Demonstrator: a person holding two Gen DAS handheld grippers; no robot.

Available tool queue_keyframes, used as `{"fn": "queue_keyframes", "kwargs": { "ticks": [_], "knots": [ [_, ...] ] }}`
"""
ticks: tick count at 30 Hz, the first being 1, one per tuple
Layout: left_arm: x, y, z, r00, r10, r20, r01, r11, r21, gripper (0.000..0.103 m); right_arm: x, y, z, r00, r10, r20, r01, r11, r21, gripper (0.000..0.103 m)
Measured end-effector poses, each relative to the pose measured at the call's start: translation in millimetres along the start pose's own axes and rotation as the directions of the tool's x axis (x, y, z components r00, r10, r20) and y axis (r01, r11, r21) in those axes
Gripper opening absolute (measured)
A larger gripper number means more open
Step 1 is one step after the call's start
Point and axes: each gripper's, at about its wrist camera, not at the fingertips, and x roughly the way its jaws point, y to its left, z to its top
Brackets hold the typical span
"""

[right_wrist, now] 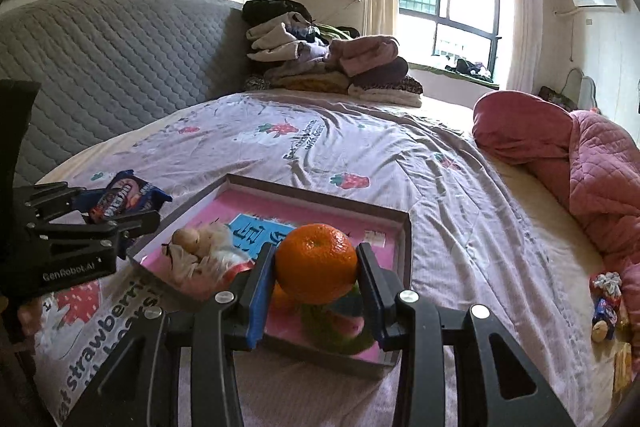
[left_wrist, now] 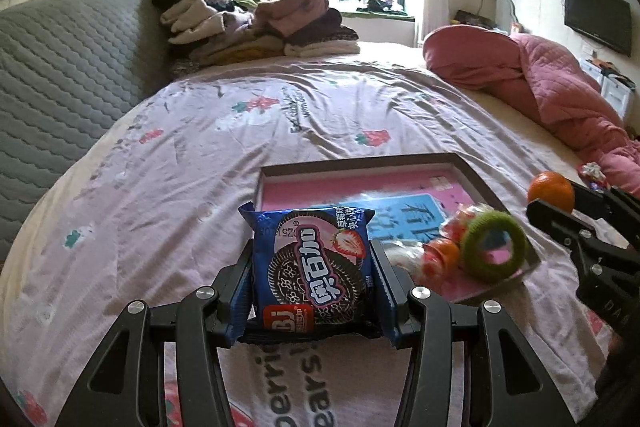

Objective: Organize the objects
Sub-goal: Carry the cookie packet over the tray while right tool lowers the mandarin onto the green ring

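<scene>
Left gripper [left_wrist: 312, 279] jaws clamp cookie packet [left_wrist: 312, 259]; right gripper [right_wrist: 316, 291] jaws clamp orange [right_wrist: 316, 263]. Both hang above tray [right_wrist: 406, 247] on bed [left_wrist: 160, 167]. You lower each into free pink area, avoid green ring [left_wrist: 494, 247], release gently.

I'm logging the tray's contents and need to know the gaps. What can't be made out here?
- Tray bottom, right wrist view: the orange in the right hand-held gripper blocks it.
- Wrapped items, left wrist view: blurred, unidentifiable.
- Tray's near left corner, left wrist view: behind the cookie packet in the left hand-held gripper.
- Small items by the pink quilt, right wrist view: too small.
</scene>
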Motion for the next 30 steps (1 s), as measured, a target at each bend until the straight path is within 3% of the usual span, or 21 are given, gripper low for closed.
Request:
{"fn": "queue_keyframes", "kwargs": {
  "ticks": [9, 14, 30],
  "knots": [
    [16.0, 21.0, 11.2, 0.998, 0.059, 0.010, -0.059, 0.998, 0.006, 0.053, 14.3, -0.5, 4.6, 1.000, -0.006, 0.000, 0.006, 1.000, -0.019, 0.040],
    [31.5, 24.0, 4.7, 0.997, 0.071, -0.021, -0.071, 0.997, -0.002, 0.053, 21.5, 1.1, -1.7, 1.000, -0.006, -0.021, 0.005, 1.000, -0.024, 0.040],
    [56.3, 5.5, -22.5, 0.995, 0.054, -0.085, -0.052, 0.998, 0.028, 0.053, 42.7, 7.9, -24.3, 0.996, -0.009, -0.090, 0.005, 0.999, -0.051, 0.040]
  ]
}}
